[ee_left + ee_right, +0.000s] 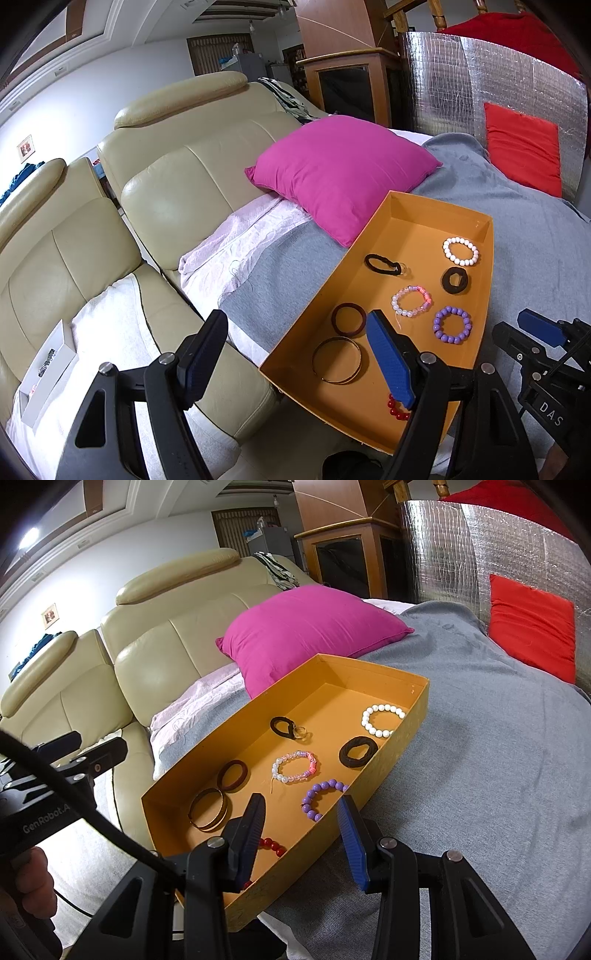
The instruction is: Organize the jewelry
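An orange box lies on a grey blanket. It holds several pieces: a white bead bracelet, a purple bead bracelet, a pink and clear bead bracelet, a gold bangle, a dark bangle, black bands and red beads. My left gripper is open and empty over the box's near left rim. My right gripper is open and empty over the box's near right rim.
A magenta cushion lies behind the box. A red cushion leans on a silver foil panel at the right. A cream leather sofa stands at the left, with a white box on its seat.
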Motion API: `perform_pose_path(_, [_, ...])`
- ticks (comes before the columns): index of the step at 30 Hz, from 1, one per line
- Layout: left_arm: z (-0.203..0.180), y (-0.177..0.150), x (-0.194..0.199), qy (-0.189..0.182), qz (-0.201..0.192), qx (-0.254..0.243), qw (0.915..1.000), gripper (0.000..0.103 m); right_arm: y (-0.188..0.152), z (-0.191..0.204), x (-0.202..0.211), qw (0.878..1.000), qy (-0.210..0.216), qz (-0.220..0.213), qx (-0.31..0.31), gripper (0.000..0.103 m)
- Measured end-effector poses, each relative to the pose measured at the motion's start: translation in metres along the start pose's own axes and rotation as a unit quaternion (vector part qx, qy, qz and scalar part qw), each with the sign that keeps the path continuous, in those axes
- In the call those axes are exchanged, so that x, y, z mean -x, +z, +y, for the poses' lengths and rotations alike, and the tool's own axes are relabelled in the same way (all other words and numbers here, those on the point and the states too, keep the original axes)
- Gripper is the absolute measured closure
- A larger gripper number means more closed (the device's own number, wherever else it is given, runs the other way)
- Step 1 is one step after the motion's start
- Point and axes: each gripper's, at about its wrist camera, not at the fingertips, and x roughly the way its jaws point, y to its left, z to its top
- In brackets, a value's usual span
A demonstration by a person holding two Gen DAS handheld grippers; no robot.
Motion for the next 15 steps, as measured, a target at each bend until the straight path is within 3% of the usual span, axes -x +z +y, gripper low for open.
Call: perform_pose_path(15, [0.0011,-0.0007,-0.0013,-0.003,0.003,0.002,1.0000,0.025,0.0005,0.0017,-0.0004,1.000,0.000,0.001,0.000,0.058])
